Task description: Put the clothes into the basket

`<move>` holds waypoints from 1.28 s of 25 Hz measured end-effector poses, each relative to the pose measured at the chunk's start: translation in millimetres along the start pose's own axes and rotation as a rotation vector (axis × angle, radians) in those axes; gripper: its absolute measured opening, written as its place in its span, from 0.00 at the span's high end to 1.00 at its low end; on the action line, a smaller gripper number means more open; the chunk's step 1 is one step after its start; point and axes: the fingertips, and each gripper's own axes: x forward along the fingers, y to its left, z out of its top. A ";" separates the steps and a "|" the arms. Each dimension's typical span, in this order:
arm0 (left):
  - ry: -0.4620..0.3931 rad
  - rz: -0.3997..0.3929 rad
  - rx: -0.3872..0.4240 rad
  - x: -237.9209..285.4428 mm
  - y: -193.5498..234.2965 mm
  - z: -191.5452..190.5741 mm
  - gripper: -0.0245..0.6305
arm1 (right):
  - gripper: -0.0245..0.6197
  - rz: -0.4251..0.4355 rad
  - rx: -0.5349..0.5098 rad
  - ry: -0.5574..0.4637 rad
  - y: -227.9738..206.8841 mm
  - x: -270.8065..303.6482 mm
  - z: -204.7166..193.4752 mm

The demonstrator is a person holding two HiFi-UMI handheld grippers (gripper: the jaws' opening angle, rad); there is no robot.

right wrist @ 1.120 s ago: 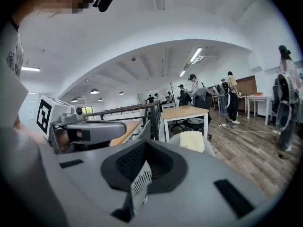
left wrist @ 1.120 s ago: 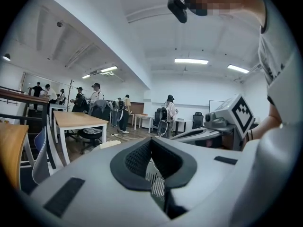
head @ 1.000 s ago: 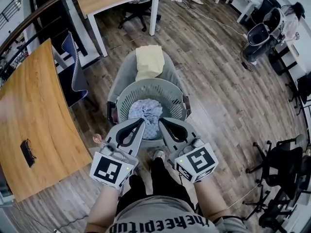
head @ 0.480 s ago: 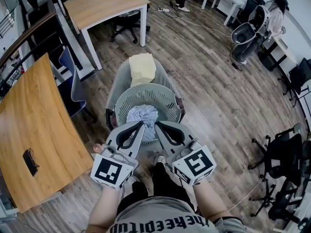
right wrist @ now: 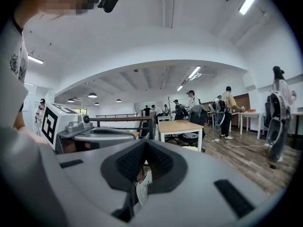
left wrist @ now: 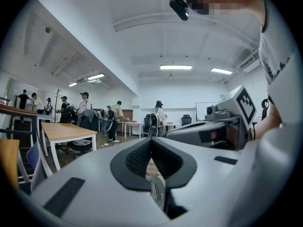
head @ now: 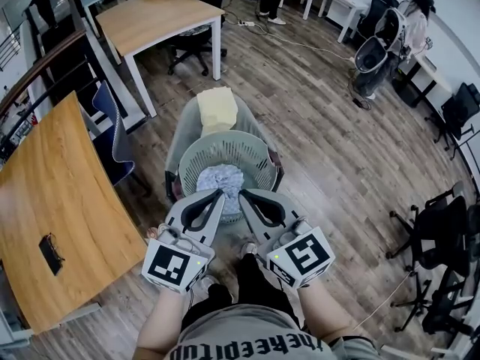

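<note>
Basket (head: pixel 259 150) sits below left tool (head: pixel 219 193) and right tool (head: pixel 242 194), both level, side by side, clenched empty.

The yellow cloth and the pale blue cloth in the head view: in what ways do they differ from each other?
The yellow cloth lies outside the basket, on the grey seat behind it. The pale blue cloth lies inside the basket.
The yellow cloth is plain and looks flat and folded. The pale blue cloth is patterned and crumpled into a heap.
Both are soft fabric pieces.
</note>
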 end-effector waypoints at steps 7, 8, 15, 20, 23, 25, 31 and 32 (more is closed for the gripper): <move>-0.011 -0.011 0.018 -7.4 -4.4 6.9 0.94 | 0.95 -0.003 -0.001 -0.034 9.3 -6.9 8.9; -0.013 -0.013 0.021 -8.0 -4.9 8.0 0.94 | 0.95 -0.003 -0.001 -0.038 10.2 -7.5 10.0; -0.015 -0.016 0.031 -15.7 -6.3 9.9 0.94 | 0.95 0.001 -0.002 -0.050 19.0 -7.0 11.6; -0.018 -0.013 0.036 -20.6 -3.1 11.5 0.94 | 0.95 0.007 -0.001 -0.048 24.0 -3.0 12.1; -0.017 -0.010 0.038 -23.4 -2.5 11.8 0.94 | 0.95 0.009 -0.002 -0.049 26.7 -2.7 13.7; -0.012 -0.014 0.041 -24.4 -3.7 10.0 0.94 | 0.95 0.010 -0.003 -0.047 28.1 -2.3 12.2; -0.012 -0.019 0.046 -24.1 -2.9 7.4 0.94 | 0.95 0.012 -0.006 -0.044 29.4 1.9 8.1; -0.012 -0.016 0.049 -24.9 -1.5 6.6 0.94 | 0.95 0.012 -0.007 -0.044 29.9 2.4 8.5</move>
